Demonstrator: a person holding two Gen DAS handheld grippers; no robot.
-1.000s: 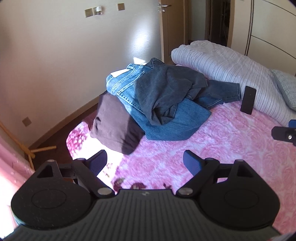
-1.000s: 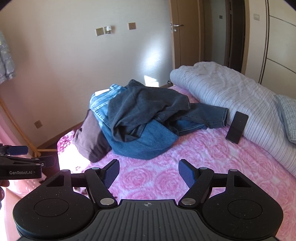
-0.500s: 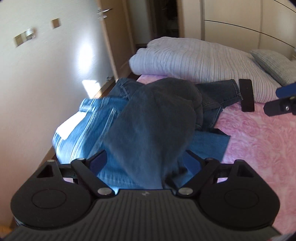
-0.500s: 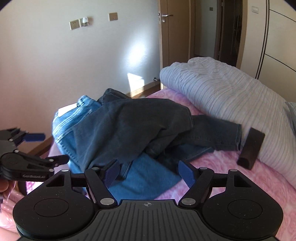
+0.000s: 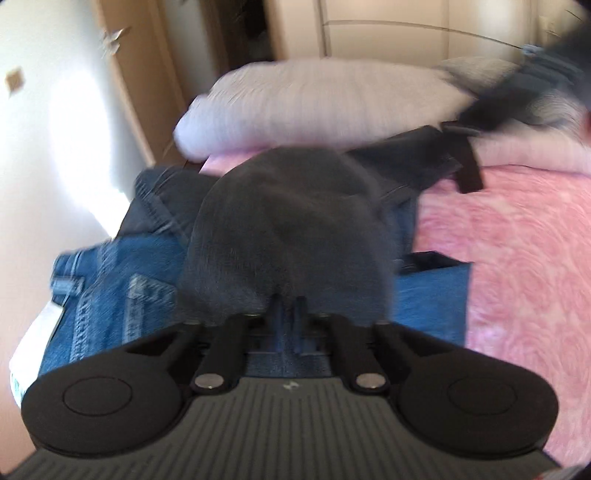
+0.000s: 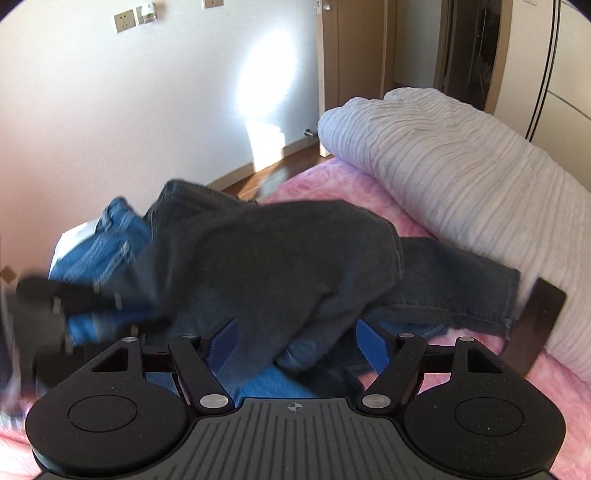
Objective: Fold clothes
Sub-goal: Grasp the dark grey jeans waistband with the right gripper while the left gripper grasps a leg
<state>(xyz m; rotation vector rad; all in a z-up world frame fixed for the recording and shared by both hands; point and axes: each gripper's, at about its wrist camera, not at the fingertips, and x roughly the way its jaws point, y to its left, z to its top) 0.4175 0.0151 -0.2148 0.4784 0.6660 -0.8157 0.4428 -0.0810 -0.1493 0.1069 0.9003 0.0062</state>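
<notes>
Both grippers met the dark grey garment (image 5: 288,229): left gripper (image 5: 288,301) had just clamped its edge; right gripper (image 6: 297,343) gaped around it.

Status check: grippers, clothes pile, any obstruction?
Left gripper just closed on dark grey garment. Right gripper open, garment between jaws. Phone beside pile.

Pink rose-patterned bedspread (image 6: 476,373) under and right of the gripper. Rolled white ribbed duvet (image 6: 443,162) ahead right; flat black rectangular slab (image 6: 535,325) leaning against it. Wooden door (image 6: 351,66) beyond, beige wall sockets (image 6: 125,20) far left.
</notes>
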